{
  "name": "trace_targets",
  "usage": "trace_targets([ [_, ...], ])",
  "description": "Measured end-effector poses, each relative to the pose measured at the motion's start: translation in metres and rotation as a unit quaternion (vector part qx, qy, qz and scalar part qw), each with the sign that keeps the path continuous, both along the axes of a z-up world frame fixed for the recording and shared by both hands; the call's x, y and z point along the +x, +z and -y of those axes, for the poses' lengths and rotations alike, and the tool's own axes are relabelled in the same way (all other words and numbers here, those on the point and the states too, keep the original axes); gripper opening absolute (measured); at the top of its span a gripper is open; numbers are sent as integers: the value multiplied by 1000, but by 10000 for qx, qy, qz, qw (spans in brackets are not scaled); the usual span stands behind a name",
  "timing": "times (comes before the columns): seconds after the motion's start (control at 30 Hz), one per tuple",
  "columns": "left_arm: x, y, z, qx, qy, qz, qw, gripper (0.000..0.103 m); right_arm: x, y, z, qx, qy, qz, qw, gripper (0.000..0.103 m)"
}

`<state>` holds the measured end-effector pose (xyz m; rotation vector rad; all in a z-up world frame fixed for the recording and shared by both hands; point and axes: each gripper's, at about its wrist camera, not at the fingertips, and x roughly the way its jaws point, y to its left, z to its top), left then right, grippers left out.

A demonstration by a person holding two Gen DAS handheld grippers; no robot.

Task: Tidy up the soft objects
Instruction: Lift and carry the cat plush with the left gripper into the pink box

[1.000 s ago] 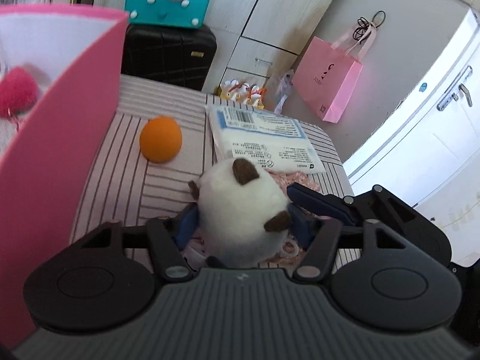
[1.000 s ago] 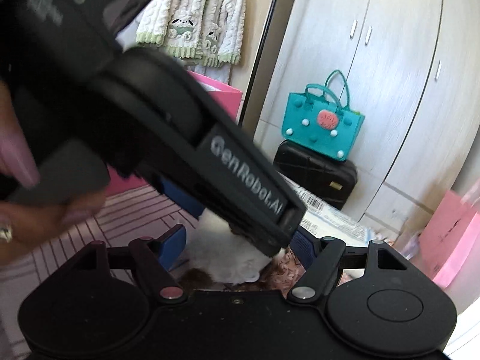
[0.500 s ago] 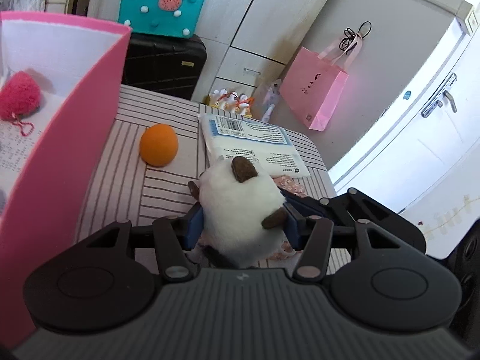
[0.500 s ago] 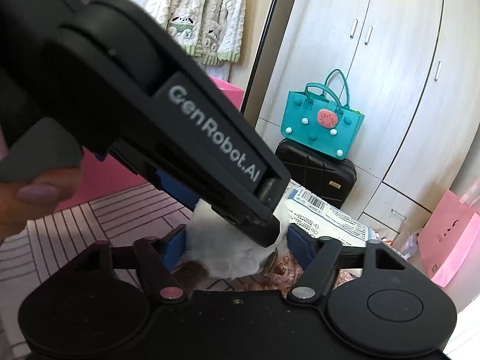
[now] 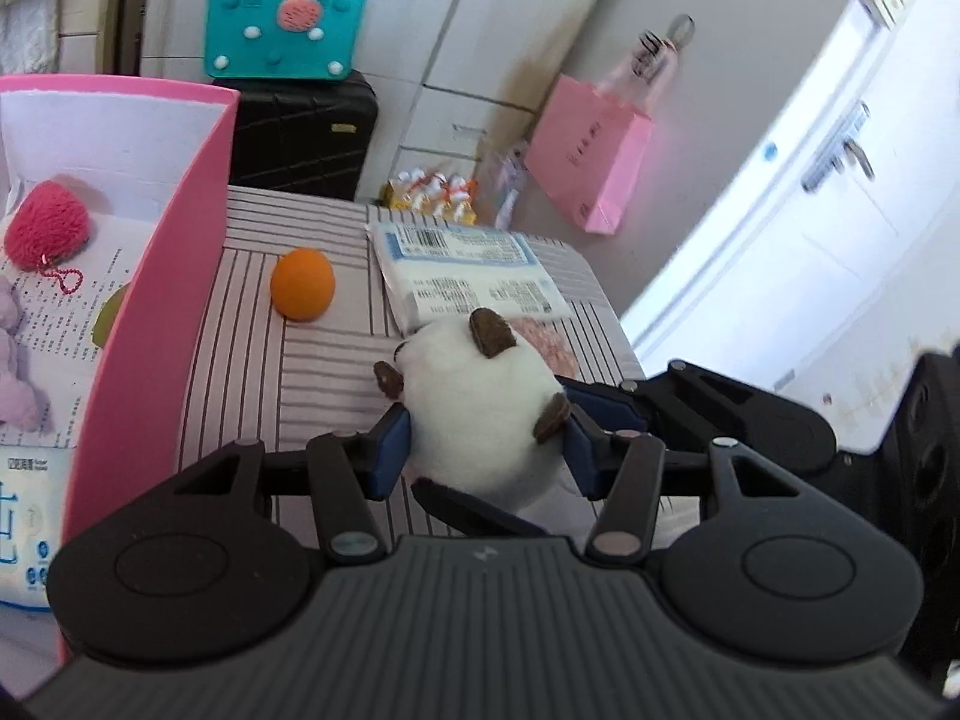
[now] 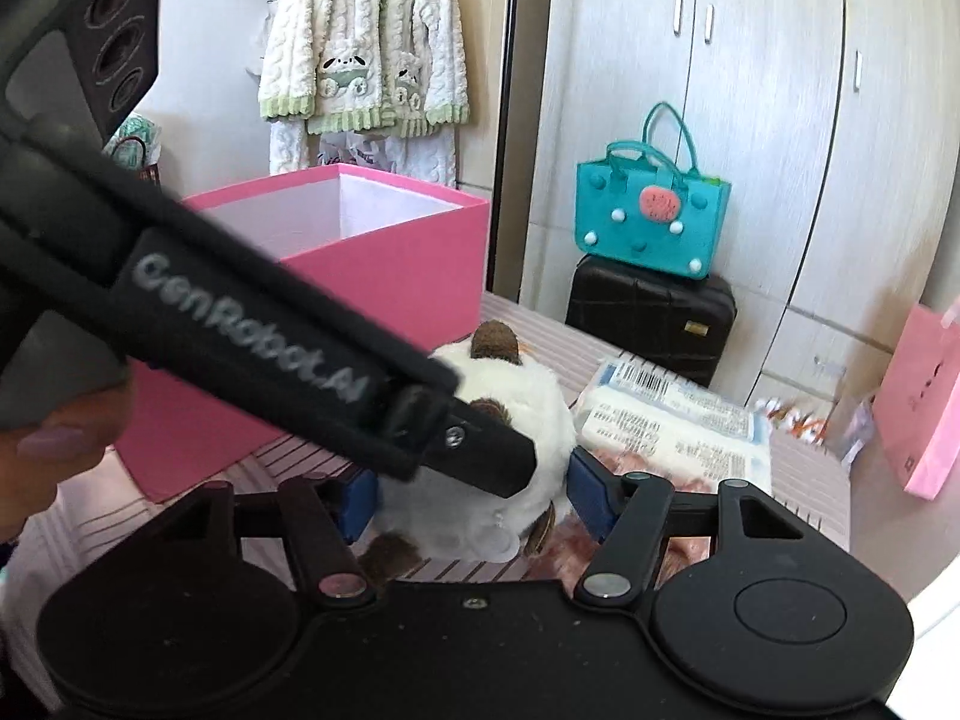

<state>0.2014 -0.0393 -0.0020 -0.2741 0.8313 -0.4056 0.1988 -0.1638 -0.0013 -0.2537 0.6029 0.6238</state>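
White plush toy (image 5: 480,414), beside the pink box (image 5: 162,300) over the striped worktop (image 5: 252,348): left hand-held gripper (image 5: 480,450) clamps it, its jaws just closing; right hand-held gripper (image 6: 474,498) brackets it, grip unclear; next, carry into box.

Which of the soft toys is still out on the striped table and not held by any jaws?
The orange ball, lying free beside the pink box. The white plush is clamped, and the pink pom-pom is already boxed.

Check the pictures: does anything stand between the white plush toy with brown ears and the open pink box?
Nothing visible does. The white plush toy, squeezed in the left gripper, has only bare striped cloth before the pink box; its wall must be cleared.
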Motion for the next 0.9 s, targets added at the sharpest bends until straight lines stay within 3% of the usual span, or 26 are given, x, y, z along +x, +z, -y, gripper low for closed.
trace_targets([
  [0.27,-15,0,-9,-100,-486,-442,9978,52,-12,5,7,406,-113,-834,9956,69],
  [0.43,-34,-3,-8,-32,-646,-487,9967,51,-34,0,9,540,-177,-1215,9910,69],
  [0.9,-76,30,-32,28,-999,-296,9946,51,-83,35,-16,134,112,-882,9959,69],
])
